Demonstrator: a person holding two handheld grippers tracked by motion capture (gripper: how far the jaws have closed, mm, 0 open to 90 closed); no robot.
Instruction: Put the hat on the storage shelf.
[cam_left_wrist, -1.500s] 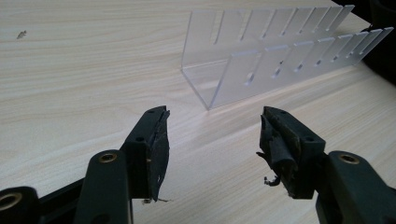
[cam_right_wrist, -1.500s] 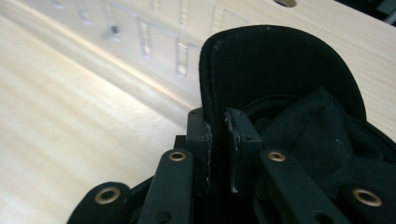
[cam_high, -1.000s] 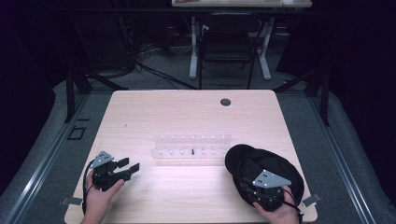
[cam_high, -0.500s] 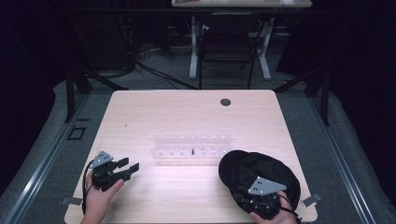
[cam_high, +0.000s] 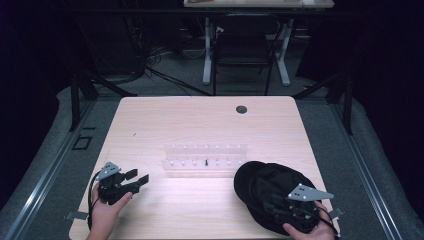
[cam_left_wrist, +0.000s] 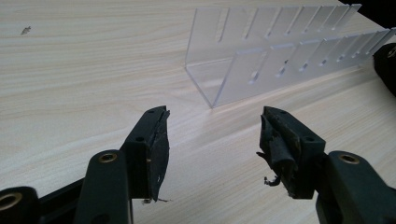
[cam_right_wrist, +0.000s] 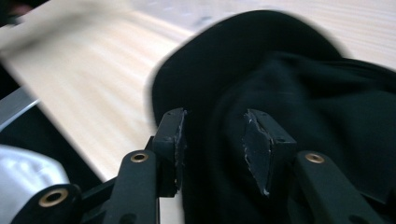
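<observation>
A black cap (cam_high: 260, 180) lies on the wooden table (cam_high: 200, 120) at the front right, its brim toward the middle. My right gripper (cam_high: 276, 204) hovers over the cap's near side. Its jaws have just been opening and now stand open. In the right gripper view the cap (cam_right_wrist: 289, 70) lies just beyond and below the right gripper (cam_right_wrist: 214, 140), whose pads are not pressing on the cloth. At the front left my left gripper (cam_high: 139, 178) rests open, holding nothing. In the left gripper view my left gripper (cam_left_wrist: 217, 140) points toward a clear plastic rack (cam_left_wrist: 280, 60).
The clear slotted rack (cam_high: 206, 156) stands across the table's middle, with a small dark piece (cam_high: 206, 161) in it. A round black grommet (cam_high: 241, 109) sits at the far side. Beyond the table are a dark floor, cables and a desk's legs (cam_high: 207, 60).
My right gripper's jaws have gone from nearly shut on the cap to open, and that hand has shifted a little to the right. The cap has settled flatter. The left gripper has stayed put.
</observation>
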